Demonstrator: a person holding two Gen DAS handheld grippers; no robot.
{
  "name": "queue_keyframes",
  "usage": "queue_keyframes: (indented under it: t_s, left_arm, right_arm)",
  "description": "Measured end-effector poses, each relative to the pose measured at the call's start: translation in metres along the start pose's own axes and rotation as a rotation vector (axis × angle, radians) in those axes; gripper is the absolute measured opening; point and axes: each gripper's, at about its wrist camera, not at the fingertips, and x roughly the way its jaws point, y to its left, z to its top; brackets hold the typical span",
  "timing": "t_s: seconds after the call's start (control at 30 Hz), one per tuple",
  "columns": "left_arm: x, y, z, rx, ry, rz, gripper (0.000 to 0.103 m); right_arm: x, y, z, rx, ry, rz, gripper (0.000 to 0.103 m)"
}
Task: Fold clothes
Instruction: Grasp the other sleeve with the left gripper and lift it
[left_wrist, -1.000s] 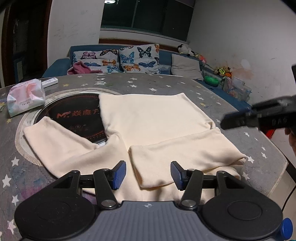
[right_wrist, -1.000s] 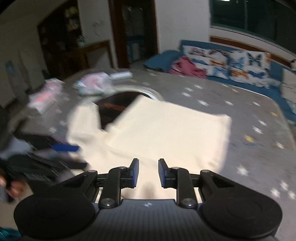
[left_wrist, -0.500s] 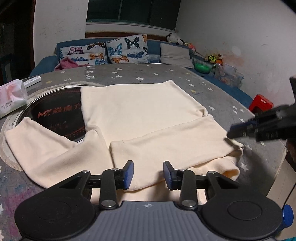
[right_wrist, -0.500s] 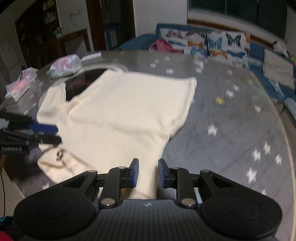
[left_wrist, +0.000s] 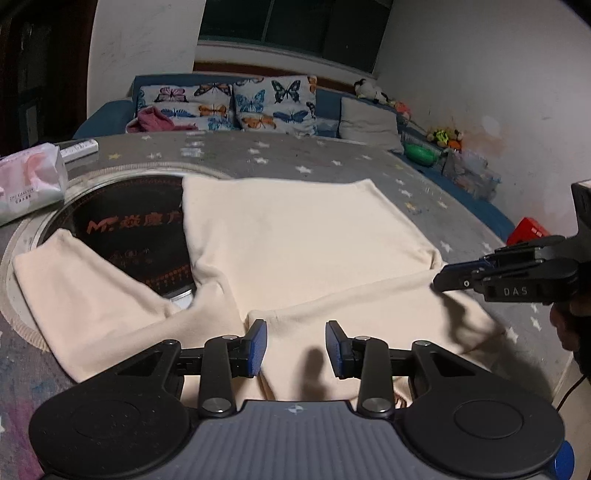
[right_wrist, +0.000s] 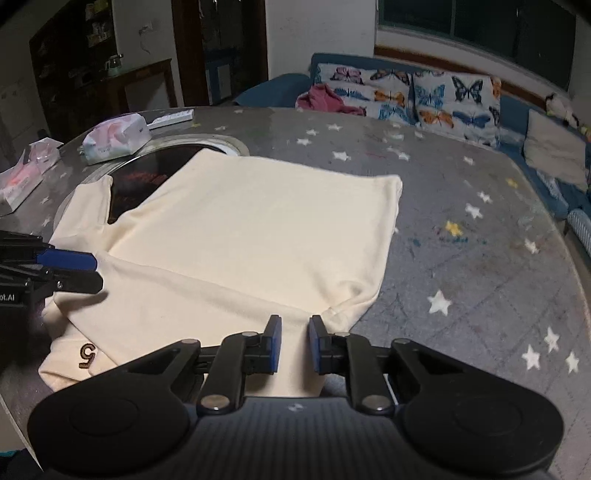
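A cream sweatshirt is lying spread on a round grey table printed with white stars, its body reaching toward the sofa and partly covering a dark round inset plate in the tabletop. One sleeve is stretching out to the left over that plate, while the other sleeve is lying folded across the garment's near part. The left gripper is hovering low over the near edge of the sweatshirt, pointing forward along the table, its blue-padded fingers standing apart with only cloth showing in the gap and nothing pinched between them. The right gripper is sitting at the garment's right side, aimed across the cloth toward the left, and its pads are holding a narrower gap over the fabric edge, not clamped on it. In the left wrist view the right gripper is reaching in from the right, level with the table, its tips just above the folded sleeve's shoulder end, with a dark hand gripping behind it. In the right wrist view the left gripper is coming in from the left edge, above the cloth near a small embroidered mark. Tissue packs are resting on the far left of the table.
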Motion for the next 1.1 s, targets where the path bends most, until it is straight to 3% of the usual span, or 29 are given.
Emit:
queue_keyframes:
  t_s: [0.17,0.3,0.63,0.73,0.9,1.1]
  left_arm:
    - [0.002,0.008,-0.002,-0.033,0.010,0.019,0.038]
    - [-0.021,0.022,-0.001,-0.050,-0.036,0.045,0.039]
    - [-0.045,0.104,0.015,-0.191,-0.098,0.371,0.043]
    - [-0.040,0.134,0.020,-0.245,-0.094,0.433,0.043]
    - [-0.025,0.164,0.025,-0.293,-0.078,0.470,0.047]
    - [-0.005,0.179,0.031,-0.291,-0.064,0.500,0.046]
  right_arm:
    - [0.005,0.008,0.000,-0.034,0.016,0.003,0.016]
    - [0.001,0.017,0.004,-0.056,0.009,0.019,0.016]
    - [0.016,0.089,0.025,-0.212,0.021,0.208,0.017]
    - [0.023,0.109,0.029,-0.254,0.019,0.241,0.017]
    - [0.038,0.136,0.028,-0.323,0.051,0.263,0.018]
    - [0.036,0.138,0.030,-0.322,0.053,0.261,0.020]
